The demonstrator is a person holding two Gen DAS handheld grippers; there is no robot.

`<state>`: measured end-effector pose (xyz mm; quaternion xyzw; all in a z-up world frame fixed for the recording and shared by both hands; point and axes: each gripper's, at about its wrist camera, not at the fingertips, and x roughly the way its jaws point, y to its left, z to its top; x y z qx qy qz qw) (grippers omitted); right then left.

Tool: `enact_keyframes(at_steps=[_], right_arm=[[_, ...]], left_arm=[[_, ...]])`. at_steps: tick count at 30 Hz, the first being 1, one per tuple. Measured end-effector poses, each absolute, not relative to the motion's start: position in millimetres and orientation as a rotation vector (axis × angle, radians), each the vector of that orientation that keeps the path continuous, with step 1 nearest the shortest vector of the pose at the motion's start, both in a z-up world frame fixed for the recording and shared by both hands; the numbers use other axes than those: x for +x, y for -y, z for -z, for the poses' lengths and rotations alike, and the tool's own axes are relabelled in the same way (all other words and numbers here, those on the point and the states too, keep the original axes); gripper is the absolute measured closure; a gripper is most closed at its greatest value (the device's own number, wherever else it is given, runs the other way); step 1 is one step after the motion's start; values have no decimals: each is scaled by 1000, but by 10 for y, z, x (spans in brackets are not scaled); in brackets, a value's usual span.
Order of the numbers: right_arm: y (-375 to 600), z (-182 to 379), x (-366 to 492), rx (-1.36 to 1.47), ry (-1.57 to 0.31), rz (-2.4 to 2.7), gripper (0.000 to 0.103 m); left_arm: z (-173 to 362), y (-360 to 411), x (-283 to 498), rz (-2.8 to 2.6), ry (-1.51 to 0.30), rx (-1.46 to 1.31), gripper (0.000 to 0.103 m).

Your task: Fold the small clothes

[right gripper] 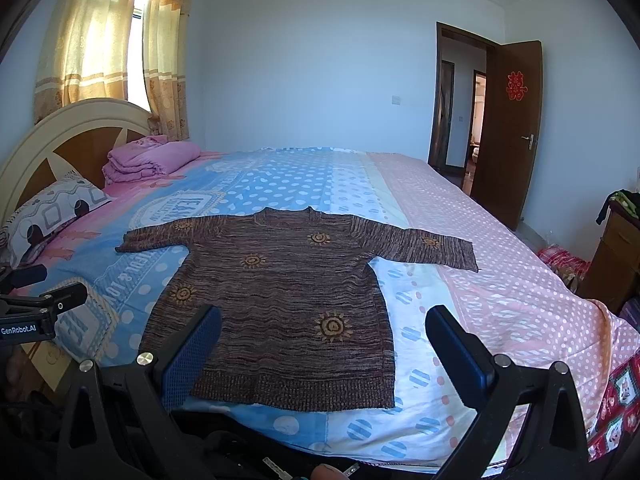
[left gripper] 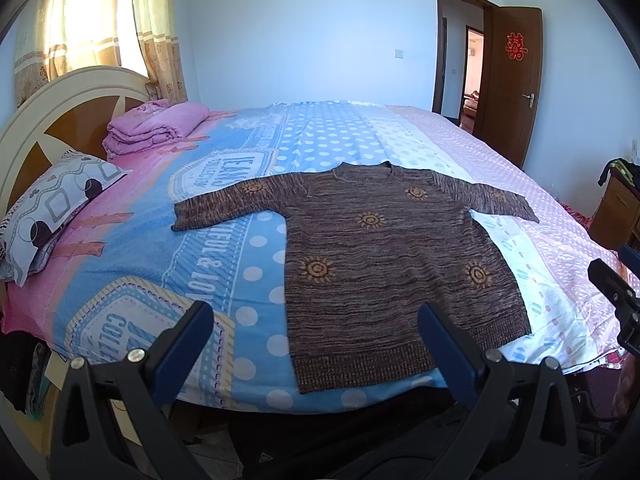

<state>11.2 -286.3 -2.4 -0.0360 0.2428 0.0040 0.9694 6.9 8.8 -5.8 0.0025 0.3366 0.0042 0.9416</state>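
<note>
1. Ahead of our left tool we see a sweater of coarse, ribbed, matt knit cloth.
2. Beneath it the bed wears smooth, matt printed cloth.
3. Both tools look like matt black plastic; the right tool has textured blue pads and shiny metal screws.
4. Far right of the tools, the door is smooth brown wood with slight sheen.

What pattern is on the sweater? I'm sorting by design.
Brown marled knit sweater with orange sun motifs; right wrist view.
</note>
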Motion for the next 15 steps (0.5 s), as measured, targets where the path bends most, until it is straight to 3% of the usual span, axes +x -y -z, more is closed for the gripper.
enact_keyframes(at_steps=[15], right_arm=[[2881, 29, 131, -65, -493, -4, 1]], left_arm=[[62, -95, 83, -11, -694, 5, 0]])
